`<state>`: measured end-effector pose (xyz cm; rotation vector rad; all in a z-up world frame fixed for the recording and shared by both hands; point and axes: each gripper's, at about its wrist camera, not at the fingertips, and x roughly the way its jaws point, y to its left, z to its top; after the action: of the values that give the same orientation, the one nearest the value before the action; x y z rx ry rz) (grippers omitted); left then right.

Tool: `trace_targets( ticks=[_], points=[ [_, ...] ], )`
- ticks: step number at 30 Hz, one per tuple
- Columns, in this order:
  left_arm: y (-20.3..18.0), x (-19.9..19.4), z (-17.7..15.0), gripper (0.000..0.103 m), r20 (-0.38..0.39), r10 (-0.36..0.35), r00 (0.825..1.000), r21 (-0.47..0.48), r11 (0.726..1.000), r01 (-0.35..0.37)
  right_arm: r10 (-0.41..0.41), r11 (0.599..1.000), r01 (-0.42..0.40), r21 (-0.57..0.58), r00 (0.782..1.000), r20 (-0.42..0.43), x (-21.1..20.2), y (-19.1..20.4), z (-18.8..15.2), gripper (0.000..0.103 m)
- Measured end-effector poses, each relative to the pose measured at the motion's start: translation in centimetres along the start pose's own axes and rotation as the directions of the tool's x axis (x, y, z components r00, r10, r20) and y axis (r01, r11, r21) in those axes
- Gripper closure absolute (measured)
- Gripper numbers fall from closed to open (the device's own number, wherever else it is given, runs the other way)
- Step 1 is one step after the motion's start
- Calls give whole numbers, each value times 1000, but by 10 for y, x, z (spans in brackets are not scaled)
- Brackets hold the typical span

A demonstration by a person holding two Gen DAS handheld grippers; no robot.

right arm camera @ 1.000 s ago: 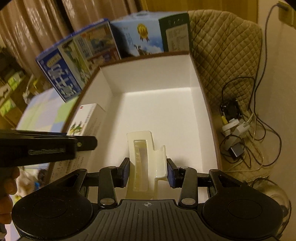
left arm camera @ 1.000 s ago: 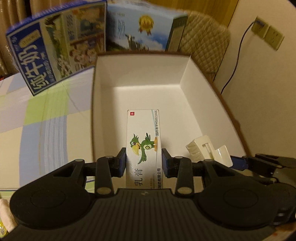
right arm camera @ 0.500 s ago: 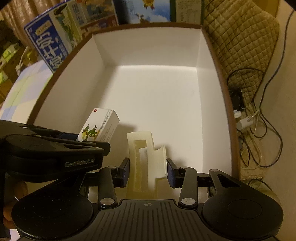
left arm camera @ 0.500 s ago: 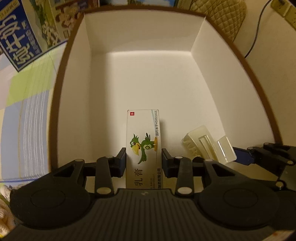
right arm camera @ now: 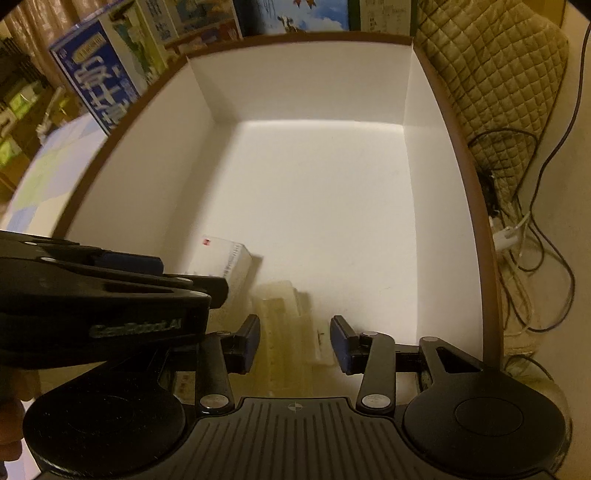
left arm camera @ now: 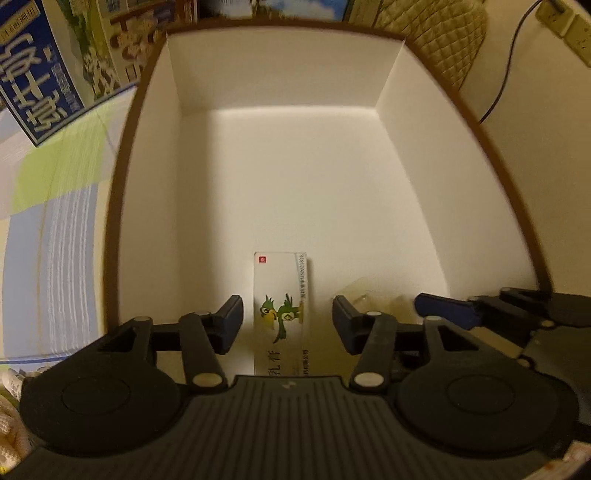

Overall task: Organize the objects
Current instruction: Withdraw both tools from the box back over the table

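A white medicine carton with a green parrot (left arm camera: 280,314) lies low inside the big white box with a brown rim (left arm camera: 125,184). My left gripper (left arm camera: 287,325) is open around the carton, with a gap on each side. A cream plastic holder (right arm camera: 288,325), blurred, sits between the spread fingers of my open right gripper (right arm camera: 295,343), also over the box floor (right arm camera: 325,206). In the right wrist view the left gripper (right arm camera: 110,295) partly covers the carton (right arm camera: 225,258). In the left wrist view the right gripper (left arm camera: 443,310) and the blurred holder (left arm camera: 369,299) show at the right.
Blue milk cartons (left arm camera: 40,81) (right arm camera: 99,85) stand beyond the box's left and far walls. A quilted cushion (right arm camera: 498,74) and tangled cables (right arm camera: 524,229) lie to the right. A checked cloth (left arm camera: 48,221) covers the surface on the left. A wall outlet (left arm camera: 565,26) is at top right.
Both grippers went further down into the box and opened. The carton and the plastic holder, gripped before, now sit loose between the spread fingers.
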<state>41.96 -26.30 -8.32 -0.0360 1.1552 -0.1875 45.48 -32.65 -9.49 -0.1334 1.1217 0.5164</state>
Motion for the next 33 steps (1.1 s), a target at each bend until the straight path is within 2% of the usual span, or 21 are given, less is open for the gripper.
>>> trace_targets(
  ticks=[3,4,5,7,11,14,20,26,33],
  points=[
    [3,-21,-8,51,43,-42,998,-11,999,43,26,1000,-27,5,999,34,-13,1,-6,55],
    [6,-31,-11,48,57,-57,997,-21,998,58,29,1000,-30,6,999,45,-17,1,-8,55],
    [8,-41,-10,38,77,-57,995,-34,998,60,31,999,-31,9,998,57,-23,1,-10,54],
    [10,-64,-11,30,133,-50,990,-41,998,56,39,999,-40,21,996,84,-33,3,-11,54],
    [27,-108,-28,27,208,-67,976,-83,993,86,50,997,-56,48,991,124,-54,5,-19,54],
    [40,-135,-49,26,247,-19,969,-93,995,44,53,996,-63,65,987,150,-69,11,-24,54],
    [78,-160,-92,26,237,62,970,-157,987,-25,71,993,-86,74,979,192,-98,26,-44,54],
    [116,-179,-136,26,222,82,972,-205,978,-36,80,992,-98,76,974,210,-115,50,-66,54],
    [143,-194,-168,26,209,93,973,-212,976,-48,73,991,-96,98,973,219,-130,74,-87,54]
  ],
)
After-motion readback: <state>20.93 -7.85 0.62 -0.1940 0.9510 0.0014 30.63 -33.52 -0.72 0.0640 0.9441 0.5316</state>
